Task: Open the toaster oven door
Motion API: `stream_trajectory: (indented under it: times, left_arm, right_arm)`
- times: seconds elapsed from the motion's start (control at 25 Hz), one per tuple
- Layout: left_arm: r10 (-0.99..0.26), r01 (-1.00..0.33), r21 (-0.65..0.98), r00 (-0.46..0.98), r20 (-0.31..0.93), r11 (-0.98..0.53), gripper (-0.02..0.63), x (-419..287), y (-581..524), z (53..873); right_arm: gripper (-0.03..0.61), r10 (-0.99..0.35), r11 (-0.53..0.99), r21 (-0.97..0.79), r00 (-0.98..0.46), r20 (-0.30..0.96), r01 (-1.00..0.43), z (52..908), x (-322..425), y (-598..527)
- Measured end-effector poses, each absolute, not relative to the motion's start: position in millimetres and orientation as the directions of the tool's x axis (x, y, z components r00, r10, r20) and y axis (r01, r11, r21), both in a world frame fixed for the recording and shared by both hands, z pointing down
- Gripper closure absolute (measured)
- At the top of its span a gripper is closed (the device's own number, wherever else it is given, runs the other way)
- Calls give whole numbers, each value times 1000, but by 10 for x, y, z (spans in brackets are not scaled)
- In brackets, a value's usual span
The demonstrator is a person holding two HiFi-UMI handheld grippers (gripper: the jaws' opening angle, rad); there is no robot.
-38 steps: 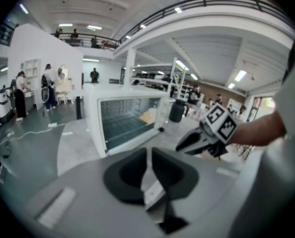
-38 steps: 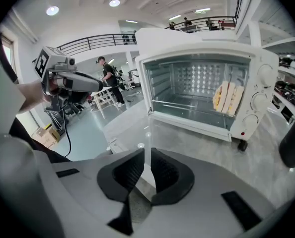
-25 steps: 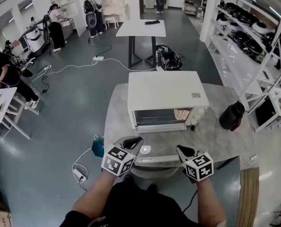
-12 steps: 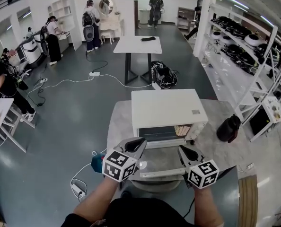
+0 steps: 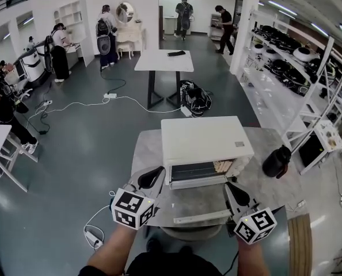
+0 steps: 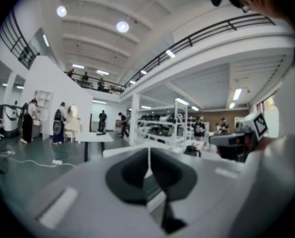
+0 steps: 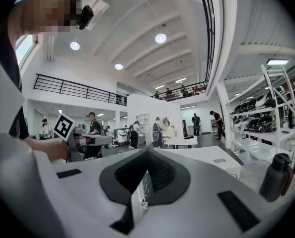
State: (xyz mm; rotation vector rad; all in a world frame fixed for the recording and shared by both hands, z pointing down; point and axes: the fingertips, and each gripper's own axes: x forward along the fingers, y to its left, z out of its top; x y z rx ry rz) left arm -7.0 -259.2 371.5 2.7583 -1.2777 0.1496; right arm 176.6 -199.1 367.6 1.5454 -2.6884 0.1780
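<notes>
A: Starting left of the toaster oven (image 5: 206, 140), what is the left gripper (image 5: 155, 174) doing?

B: It is hovering off the oven's front-left corner, just beside the door's left edge and pointing in toward the oven. Its fingers (image 6: 130, 175) are closing and nearly meeting, leaving only a thin slit. The door's pale edge is showing under the tips rather than between the pads, so I'm reading nothing as grasped.

A: And the oven itself?

B: It is sitting in the middle of the counter (image 5: 147, 148). Its door (image 5: 197, 203) is lying folded down in front of it, roughly level, reaching toward the person. The cavity is standing exposed, so I'm judging the opening as all but finished.

A: Now right of the oven?

B: The right gripper (image 5: 233, 190) is sitting off the front-right corner, beside the door's right edge, with its fingers (image 7: 162, 175) clenched together. A narrow strip of the door is showing low beneath them, and I'm unable to tell whether it is being pinched.

A: Why one gripper at each side?

B: I'm guessing it is so the door is being steadied evenly, with neither corner twisting. Farther right of the oven, a black bottle (image 5: 276, 161) is standing well apart from the door, so nothing is crowding its swing.
</notes>
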Motion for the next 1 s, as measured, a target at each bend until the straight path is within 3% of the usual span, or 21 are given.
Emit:
stream_trajectory:
  times: [1.0]
  left_arm:
    - [-789,-794,83,608,85,-603,603,-366,-2775,3609]
  right_arm:
    - [588,-906,420,-34,-421,39,-907,3460,1845,-2066]
